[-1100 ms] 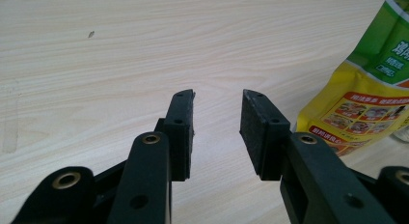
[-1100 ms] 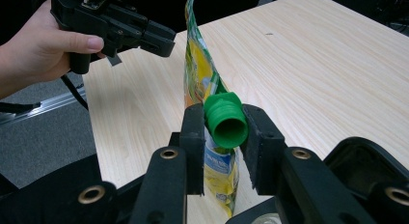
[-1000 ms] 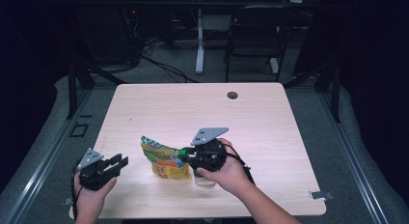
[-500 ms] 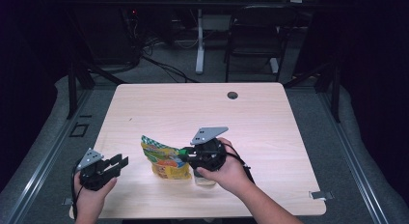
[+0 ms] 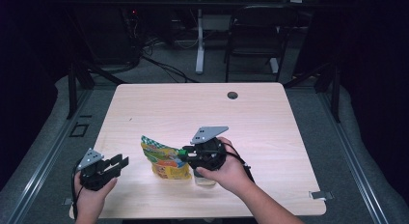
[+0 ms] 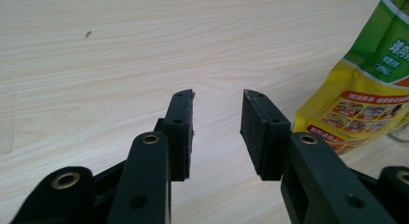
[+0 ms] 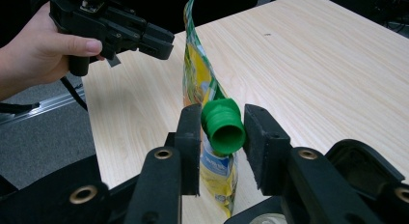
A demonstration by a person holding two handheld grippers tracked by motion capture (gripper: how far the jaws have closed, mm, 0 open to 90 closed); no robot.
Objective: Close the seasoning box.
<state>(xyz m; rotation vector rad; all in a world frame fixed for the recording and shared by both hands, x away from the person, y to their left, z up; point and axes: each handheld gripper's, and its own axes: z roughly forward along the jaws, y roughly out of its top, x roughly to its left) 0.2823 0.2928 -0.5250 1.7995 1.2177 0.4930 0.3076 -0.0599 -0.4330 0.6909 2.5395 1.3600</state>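
Our right tool (image 7: 217,132) has just been opening around the pouch's green cap (image 7: 223,126), letting go; our left tool (image 6: 217,130) waits wide beside the pouch (image 5: 164,159).

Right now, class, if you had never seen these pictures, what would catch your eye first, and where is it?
The yellow-green spouted pouch standing near the table's front edge, its green cap between the right gripper's jaws, which have just been opening. Next, the left gripper, held open at the front left corner, with nothing between its jaws.
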